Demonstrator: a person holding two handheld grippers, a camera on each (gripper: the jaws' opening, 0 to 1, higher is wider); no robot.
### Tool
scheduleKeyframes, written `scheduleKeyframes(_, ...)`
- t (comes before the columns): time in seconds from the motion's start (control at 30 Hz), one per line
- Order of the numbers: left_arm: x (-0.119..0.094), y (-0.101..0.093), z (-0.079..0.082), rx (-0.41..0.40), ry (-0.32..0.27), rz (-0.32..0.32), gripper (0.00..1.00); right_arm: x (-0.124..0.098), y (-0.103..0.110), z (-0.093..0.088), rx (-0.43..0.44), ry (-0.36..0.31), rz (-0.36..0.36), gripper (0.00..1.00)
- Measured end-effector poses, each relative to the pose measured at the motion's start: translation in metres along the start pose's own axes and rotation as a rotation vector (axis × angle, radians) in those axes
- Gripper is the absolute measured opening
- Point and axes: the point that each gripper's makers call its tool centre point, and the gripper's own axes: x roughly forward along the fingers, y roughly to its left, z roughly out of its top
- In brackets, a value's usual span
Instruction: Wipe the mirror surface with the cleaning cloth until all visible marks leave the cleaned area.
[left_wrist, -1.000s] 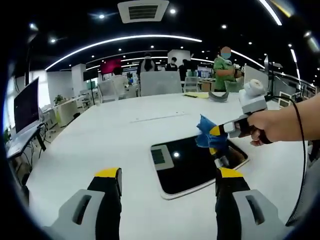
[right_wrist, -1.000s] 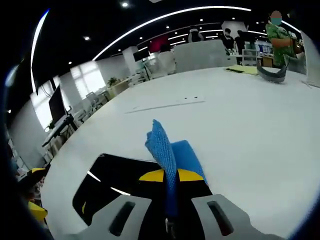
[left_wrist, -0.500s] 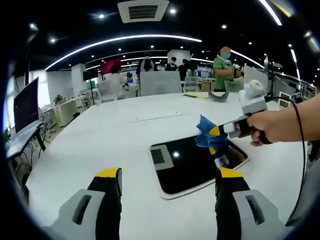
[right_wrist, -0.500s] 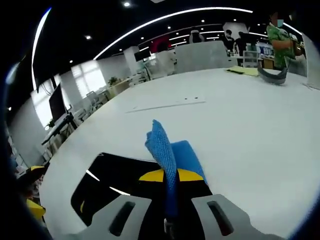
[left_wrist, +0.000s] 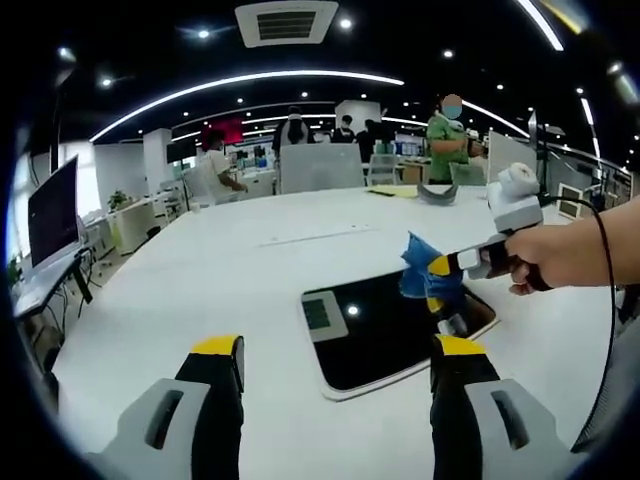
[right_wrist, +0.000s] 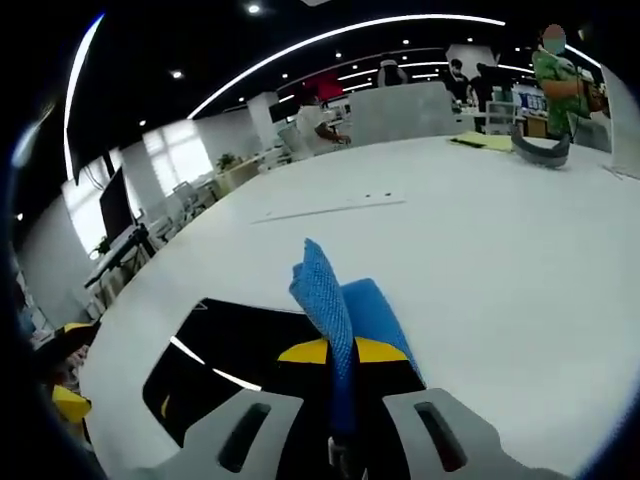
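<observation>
A dark rectangular mirror (left_wrist: 385, 330) lies flat on the white table, right of centre in the left gripper view. Its near-black glass (right_wrist: 215, 365) also shows at lower left in the right gripper view. A blue cleaning cloth (right_wrist: 335, 310) sticks up, folded, from my right gripper (right_wrist: 340, 352), which is shut on it. In the left gripper view a hand holds that right gripper (left_wrist: 437, 275) just above the mirror's right end, the cloth (left_wrist: 420, 268) bunched at its tip. My left gripper (left_wrist: 335, 350) hovers open near the table's front, short of the mirror, holding nothing.
The white table (left_wrist: 220, 280) stretches far back. A grey curved object (left_wrist: 436, 192) and yellow papers (right_wrist: 487, 141) lie at its far side. A monitor (left_wrist: 52, 212) stands at the left. Several people and chairs are beyond the table.
The right gripper with the cloth has shifted slightly to the right over the mirror's right end. The left gripper has not moved.
</observation>
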Motion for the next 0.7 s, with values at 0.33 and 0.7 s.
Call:
scheduleKeyframes(0.33, -0.003, -0.002, 0.004, 0.012, -0.009, -0.001, 0.76, -0.015, 0.000, -0.010, -0.005, -0.001, 0.006, 0.03)
scheduleKeyframes(0.7, -0.007, -0.002, 0.006, 0.015, -0.015, 0.003, 0.76, -0.019, -0.004, -0.016, -0.006, -0.010, 0.006, 0.03)
